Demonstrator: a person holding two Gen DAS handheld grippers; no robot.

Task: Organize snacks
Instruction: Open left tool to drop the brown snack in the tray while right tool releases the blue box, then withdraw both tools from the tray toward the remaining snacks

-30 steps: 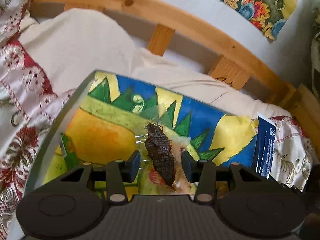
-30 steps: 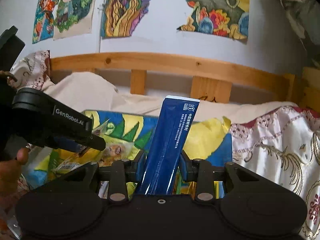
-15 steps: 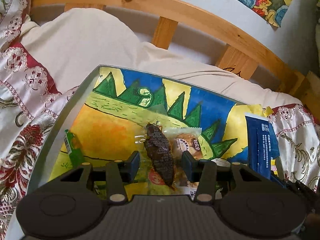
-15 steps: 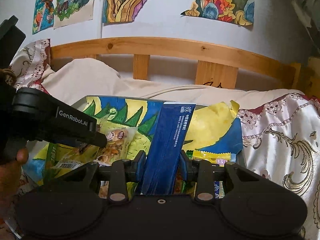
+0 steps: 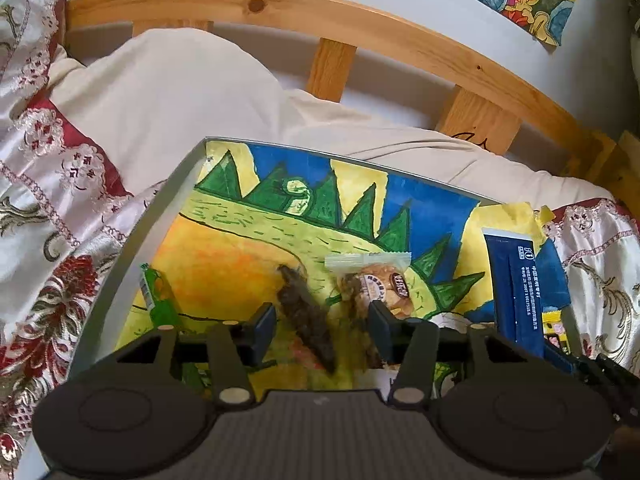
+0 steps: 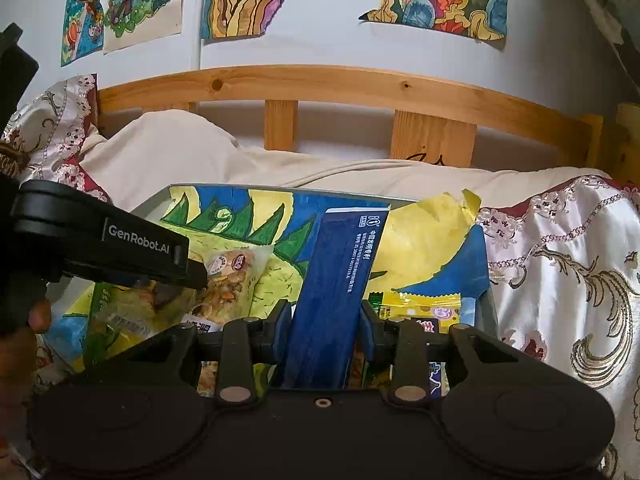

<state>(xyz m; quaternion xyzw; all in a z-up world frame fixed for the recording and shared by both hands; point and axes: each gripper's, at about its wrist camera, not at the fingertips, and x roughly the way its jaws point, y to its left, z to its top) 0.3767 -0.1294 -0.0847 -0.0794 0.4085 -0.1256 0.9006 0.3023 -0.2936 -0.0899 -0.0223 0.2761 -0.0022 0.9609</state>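
As far as visible, one blue packet [image 6: 336, 280], perhaps four snacks.

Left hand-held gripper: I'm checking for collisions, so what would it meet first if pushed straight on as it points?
Probably the dark brown snack lying between the open left hand-held gripper fingers, then the painted tray under it; depth is unclear.

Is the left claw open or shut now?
Open. The left claw has just been opening; the dark snack lies between its fingers, with gaps on both sides.
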